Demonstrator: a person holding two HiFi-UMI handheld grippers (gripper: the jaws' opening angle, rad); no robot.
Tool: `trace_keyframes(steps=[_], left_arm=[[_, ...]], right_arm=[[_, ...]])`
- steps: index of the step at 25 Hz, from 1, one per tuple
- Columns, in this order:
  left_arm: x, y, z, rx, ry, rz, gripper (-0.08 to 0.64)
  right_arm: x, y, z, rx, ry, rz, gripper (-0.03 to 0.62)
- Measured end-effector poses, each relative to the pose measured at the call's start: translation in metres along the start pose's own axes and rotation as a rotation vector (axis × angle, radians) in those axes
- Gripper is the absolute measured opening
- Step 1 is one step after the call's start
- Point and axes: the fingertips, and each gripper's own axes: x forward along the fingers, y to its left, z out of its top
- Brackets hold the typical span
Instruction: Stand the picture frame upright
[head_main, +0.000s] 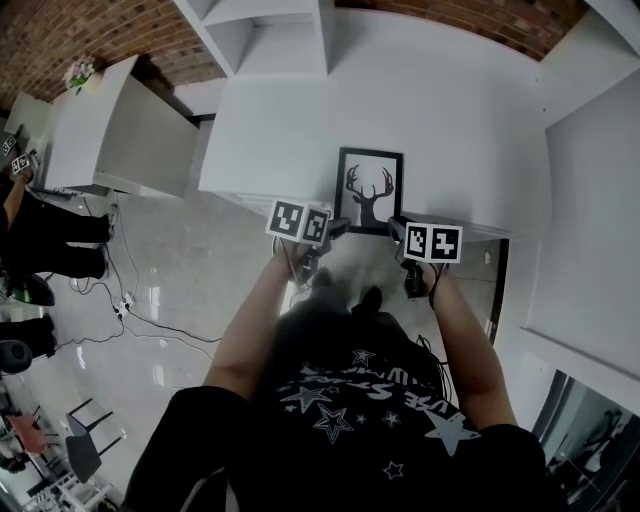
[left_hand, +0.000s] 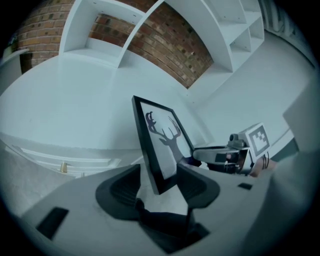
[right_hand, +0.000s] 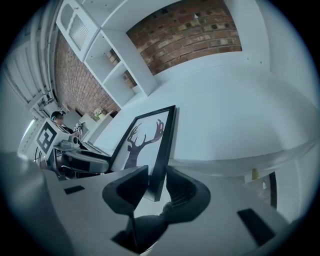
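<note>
The gravest risk is the picture frame (head_main: 369, 190) toppling forward. It stands upright at the very front edge of the white table (head_main: 450, 120), so a fall toward the person would likely carry it over the edge to the floor (head_main: 200, 270). The right gripper (right_hand: 156, 185) has its jaws spread around the frame's lower right corner with the pads not pressing, so that side gives no support. Drawing it back crookedly could snag the black moulding and drag the frame along. The left gripper (left_hand: 159, 187) appears clamped on the lower left corner, and a twist or jerky release there could pivot the frame on its base. A lesser doubt is that no view shows a rear stand, and without one the frame may not stay up by itself.

A brick wall (head_main: 60, 30) backs the room, above a glossy pale floor. The table is broad and bare apart from the frame. A white shelving unit (head_main: 270, 40) rises at its far side. A white side cabinet (head_main: 110, 130) stands to the left. Thin cables (head_main: 140, 315) trail across the floor.
</note>
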Motion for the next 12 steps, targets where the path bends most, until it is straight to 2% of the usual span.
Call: trace_keyframes(steps=[4,9,12], left_arm=[[0.0041,-0.0009,-0.0029,-0.011,0.019,-0.021,0.229],[0.0077,0.0062,-0.0003,-0.026,0.031,-0.008,0.224],[0.0085,0.0066,0.0013,-0.023,0.036,-0.003,0.177]], right_arm=[[0.0010,-0.0012,-0.0001,-0.025,0.012,-0.034,0.118],[0.0036,-0.0019,0.0029,-0.017,0.019,-0.048,0.115],[0.0036,-0.0016,0.0036,-0.009,0.019,-0.048,0.111]])
